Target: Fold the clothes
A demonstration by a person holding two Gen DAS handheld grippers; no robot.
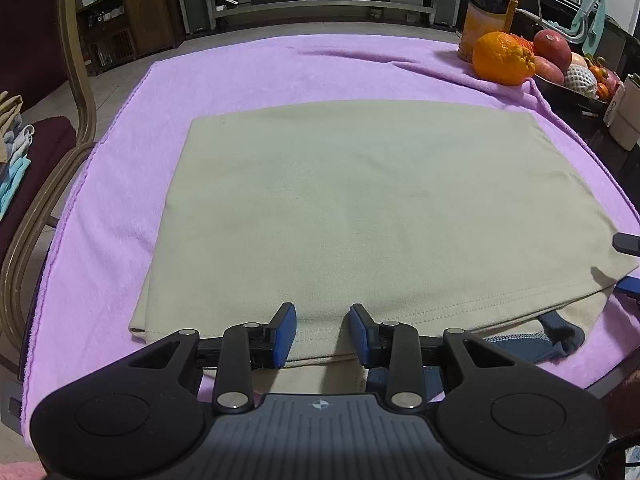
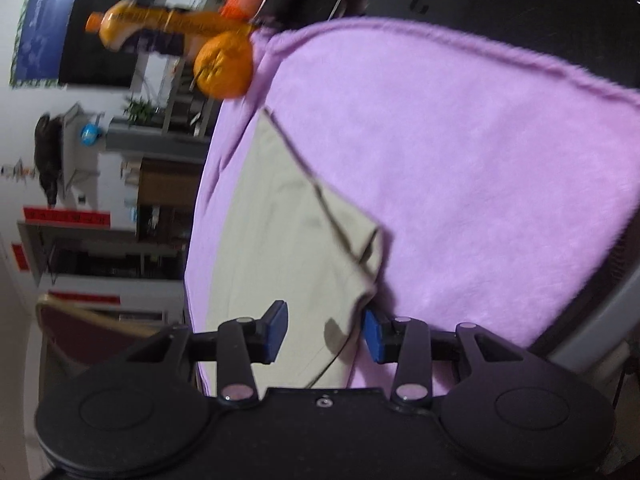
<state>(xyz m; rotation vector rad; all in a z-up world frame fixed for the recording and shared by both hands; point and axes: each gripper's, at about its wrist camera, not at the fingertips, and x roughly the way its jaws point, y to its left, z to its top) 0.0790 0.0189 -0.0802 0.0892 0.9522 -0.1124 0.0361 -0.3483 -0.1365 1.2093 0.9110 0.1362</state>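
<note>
A beige garment (image 1: 360,208) lies folded flat in a rectangle on a purple towel (image 1: 120,208). My left gripper (image 1: 322,334) hovers over its near hem, blue pads apart, the cloth lying flat beneath the gap. A grey-blue collar part (image 1: 536,342) pokes out under the near right corner. In the rolled right wrist view, my right gripper (image 2: 325,332) stands open at the garment's (image 2: 280,220) side edge, with the cloth's corner and hem between its jaws and the pads not pressing on it. One of its fingers (image 1: 626,242) shows at the right edge of the left wrist view.
An orange (image 1: 502,58), a tall bottle (image 1: 492,0) and a dark fruit bowl (image 1: 568,92) crowd the far right corner, with a white cup (image 1: 624,120) beside them. A chair (image 1: 80,80) with stacked folded clothes (image 1: 12,160) stands left of the table.
</note>
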